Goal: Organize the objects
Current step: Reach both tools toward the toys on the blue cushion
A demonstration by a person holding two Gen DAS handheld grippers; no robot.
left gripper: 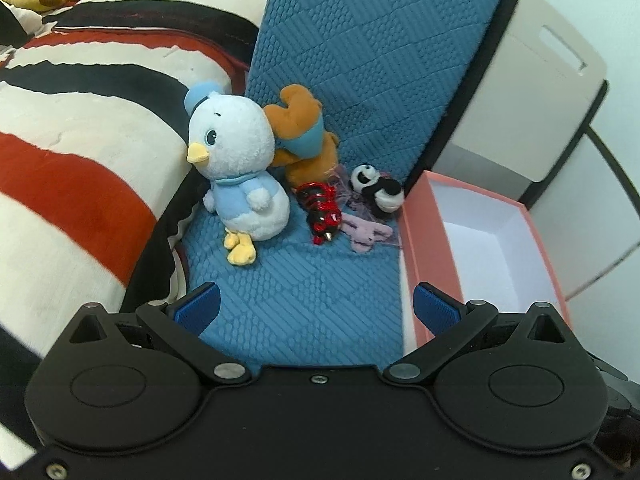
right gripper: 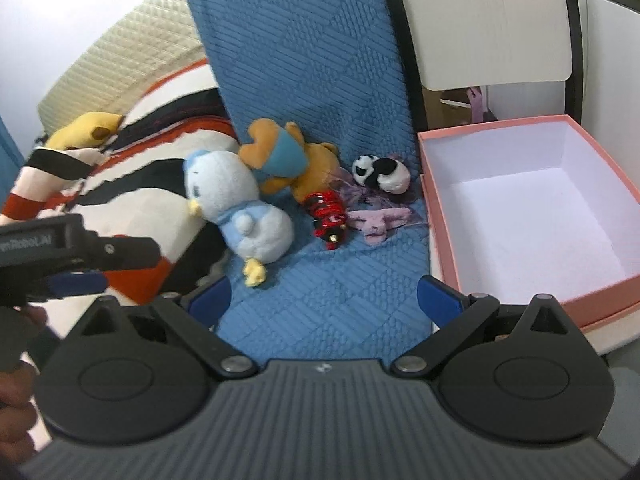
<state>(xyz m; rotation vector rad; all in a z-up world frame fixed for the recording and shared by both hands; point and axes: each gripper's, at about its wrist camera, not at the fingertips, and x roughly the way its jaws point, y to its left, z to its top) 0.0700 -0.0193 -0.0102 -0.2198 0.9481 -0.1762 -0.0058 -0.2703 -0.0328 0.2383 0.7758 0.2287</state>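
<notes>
Left gripper (left gripper: 316,312) and right gripper (right gripper: 324,304): jaws apart, nothing held, both short of the toys. Red spring toy (left gripper: 322,214) dead ahead on blue cushion (left gripper: 304,292), long axis running away from both grippers, tip nearest. Pink box (right gripper: 440,232) (empty) right of it; right gripper judged nearer.

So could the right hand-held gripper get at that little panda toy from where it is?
Probably yes. The right hand-held gripper is open and empty, and the blue mat ahead lies bare. The panda toy sits exposed beside the pink box, with only the purple toy partly in front.
</notes>
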